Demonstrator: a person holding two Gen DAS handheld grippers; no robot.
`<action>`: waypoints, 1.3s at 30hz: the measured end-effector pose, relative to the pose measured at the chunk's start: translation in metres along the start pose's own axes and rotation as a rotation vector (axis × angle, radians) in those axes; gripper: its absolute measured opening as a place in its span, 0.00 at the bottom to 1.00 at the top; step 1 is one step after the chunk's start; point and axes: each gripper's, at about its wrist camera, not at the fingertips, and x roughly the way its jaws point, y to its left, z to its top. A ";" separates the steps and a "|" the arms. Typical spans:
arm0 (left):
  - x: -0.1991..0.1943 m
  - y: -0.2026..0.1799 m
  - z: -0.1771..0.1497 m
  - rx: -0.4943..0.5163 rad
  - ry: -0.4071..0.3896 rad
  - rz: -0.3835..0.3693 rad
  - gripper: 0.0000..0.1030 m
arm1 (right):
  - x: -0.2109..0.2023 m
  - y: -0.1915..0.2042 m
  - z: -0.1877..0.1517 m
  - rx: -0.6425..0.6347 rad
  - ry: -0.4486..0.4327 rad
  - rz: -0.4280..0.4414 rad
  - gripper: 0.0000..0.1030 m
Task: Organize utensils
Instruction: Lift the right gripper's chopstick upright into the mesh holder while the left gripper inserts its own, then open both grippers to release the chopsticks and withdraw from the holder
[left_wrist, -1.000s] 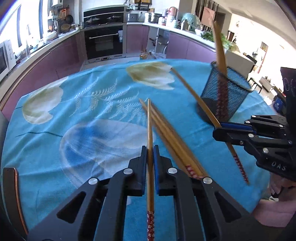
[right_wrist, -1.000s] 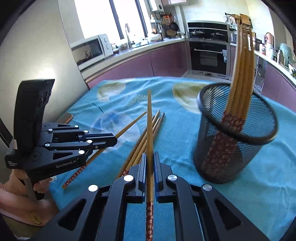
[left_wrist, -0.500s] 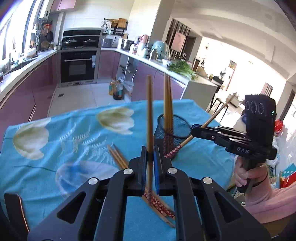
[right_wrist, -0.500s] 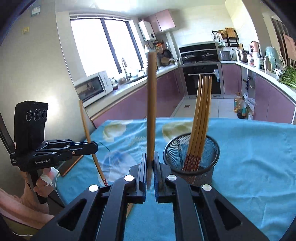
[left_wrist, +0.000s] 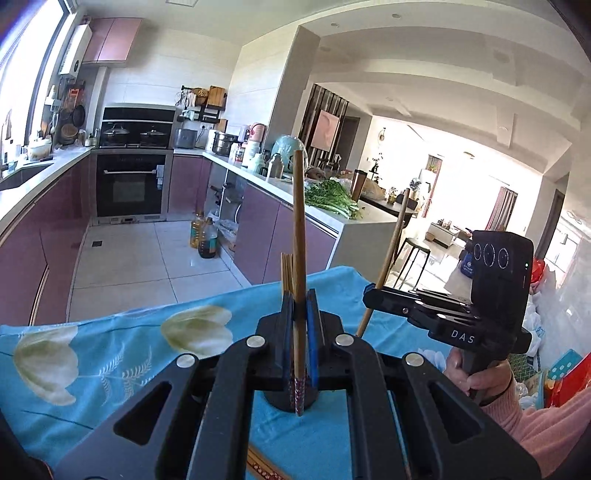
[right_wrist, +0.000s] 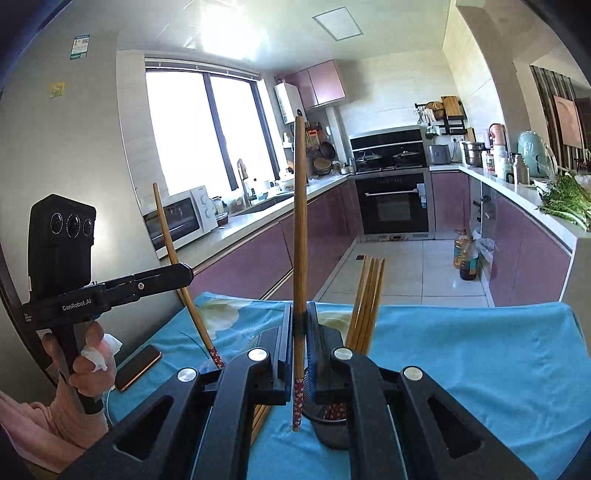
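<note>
Standing nearly upright, one chopstick (left_wrist: 298, 236) is clamped in the left gripper (left_wrist: 300, 314), another (right_wrist: 299, 236) in the right gripper (right_wrist: 300, 325). Both fingers pairs grip tight. Since a second ago both hands rose from the blue worktop (right_wrist: 461, 350); the mesh holder (right_wrist: 328, 424) sits below, with bamboo chopsticks patterned red at their ends.

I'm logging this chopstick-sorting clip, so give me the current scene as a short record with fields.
left gripper: shut on one chopstick, held upright
right gripper: shut on another chopstick, upright
mesh holder: on the blue tablecloth, several chopsticks standing in it
loose chopsticks: some lying on the cloth
phone: at the table edge
</note>
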 end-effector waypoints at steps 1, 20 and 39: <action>0.003 -0.003 0.004 0.005 -0.004 -0.001 0.07 | 0.000 -0.001 0.003 -0.005 -0.010 -0.009 0.05; 0.100 -0.025 -0.016 0.122 0.213 0.063 0.07 | 0.045 -0.026 -0.025 0.027 0.134 -0.065 0.05; 0.149 0.008 -0.020 0.063 0.356 0.068 0.10 | 0.081 -0.045 -0.040 0.122 0.275 -0.083 0.08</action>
